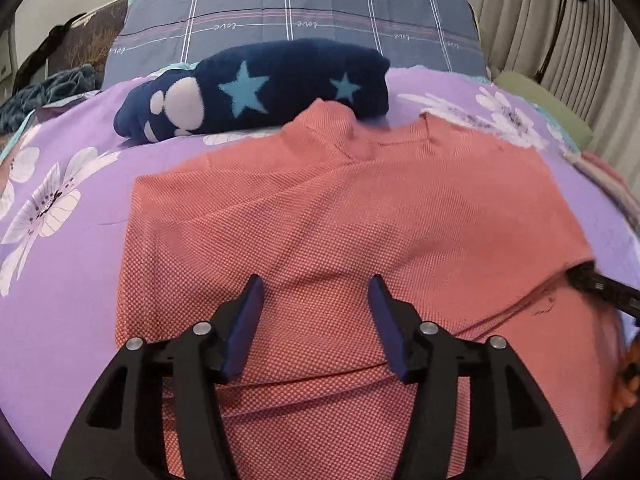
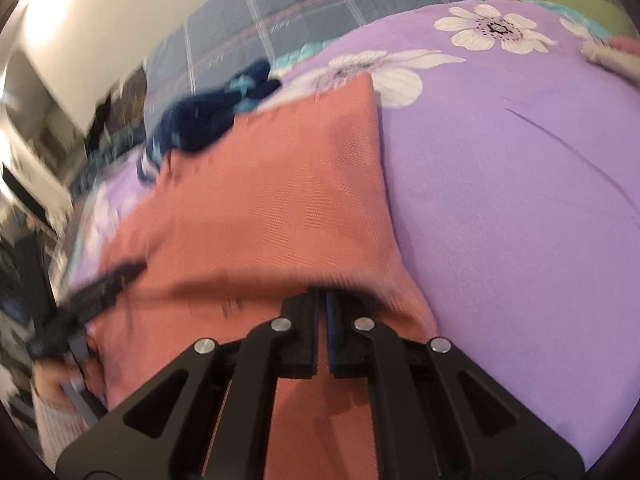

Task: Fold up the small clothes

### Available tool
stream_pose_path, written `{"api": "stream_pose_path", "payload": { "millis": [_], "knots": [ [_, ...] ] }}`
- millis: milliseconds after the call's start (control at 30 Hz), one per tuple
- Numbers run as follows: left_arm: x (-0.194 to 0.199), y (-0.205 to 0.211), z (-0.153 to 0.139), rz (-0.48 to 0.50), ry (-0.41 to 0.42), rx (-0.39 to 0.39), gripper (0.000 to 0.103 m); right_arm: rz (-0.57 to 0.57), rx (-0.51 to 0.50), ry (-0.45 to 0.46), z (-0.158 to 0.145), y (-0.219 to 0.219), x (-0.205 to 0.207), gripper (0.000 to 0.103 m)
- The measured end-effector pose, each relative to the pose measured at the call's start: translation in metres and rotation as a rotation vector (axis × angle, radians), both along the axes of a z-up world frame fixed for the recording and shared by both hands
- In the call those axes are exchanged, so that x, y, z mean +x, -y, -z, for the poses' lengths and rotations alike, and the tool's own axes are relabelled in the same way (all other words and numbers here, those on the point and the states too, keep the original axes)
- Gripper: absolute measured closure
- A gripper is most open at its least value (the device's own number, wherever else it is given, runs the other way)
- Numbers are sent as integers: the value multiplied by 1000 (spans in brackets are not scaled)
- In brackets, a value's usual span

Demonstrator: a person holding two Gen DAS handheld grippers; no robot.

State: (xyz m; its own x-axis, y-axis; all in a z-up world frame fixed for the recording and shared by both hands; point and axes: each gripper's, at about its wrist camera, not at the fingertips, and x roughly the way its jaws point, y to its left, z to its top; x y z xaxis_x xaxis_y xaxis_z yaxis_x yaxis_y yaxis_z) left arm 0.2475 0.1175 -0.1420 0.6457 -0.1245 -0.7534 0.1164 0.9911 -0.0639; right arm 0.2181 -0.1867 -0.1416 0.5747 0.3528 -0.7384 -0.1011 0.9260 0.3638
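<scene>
The salmon shirt (image 1: 320,216) lies flat on the bed (image 1: 80,168), collar toward the headboard edge. Left claw (image 1: 316,328): apart, empty. Right claw (image 2: 323,300): clamped on the hem. Fabric appears light and limp; grip edges.

A salmon-pink knit top (image 1: 320,216) lies spread flat on the purple floral bedspread (image 1: 80,184), neckline at its far end. Its near hem is folded into layered pleats. Just beyond the collar rests a folded navy fleece garment (image 1: 256,92) with pale blue stars.
</scene>
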Motion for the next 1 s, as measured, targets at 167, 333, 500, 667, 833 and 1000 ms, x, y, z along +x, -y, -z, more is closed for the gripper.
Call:
{"api": "stream_pose_path", "payload": {
  "millis": [167,333,500,667,833,1000],
  "knots": [
    [-2,1,1,3,2,12,45,-52,-81,104,-44,-12,-29,72],
    [5,-4,-1,5,2,-6,44,-186,-177,257,-61,-56,-7,69],
    [5,-5,-1,20,1,-31,39,-111,-148,68,2,-36,34,77],
    [6,-4,-1,29,0,-38,36,-97,-217,84,2,-40,33,83],
    [6,-7,-1,30,0,-58,36,-100,-230,94,3,-43,34,82],
    [-12,-23,-13,38,-21,-126,36,-83,-193,78,-12,-31,16,80]
  ]
}}
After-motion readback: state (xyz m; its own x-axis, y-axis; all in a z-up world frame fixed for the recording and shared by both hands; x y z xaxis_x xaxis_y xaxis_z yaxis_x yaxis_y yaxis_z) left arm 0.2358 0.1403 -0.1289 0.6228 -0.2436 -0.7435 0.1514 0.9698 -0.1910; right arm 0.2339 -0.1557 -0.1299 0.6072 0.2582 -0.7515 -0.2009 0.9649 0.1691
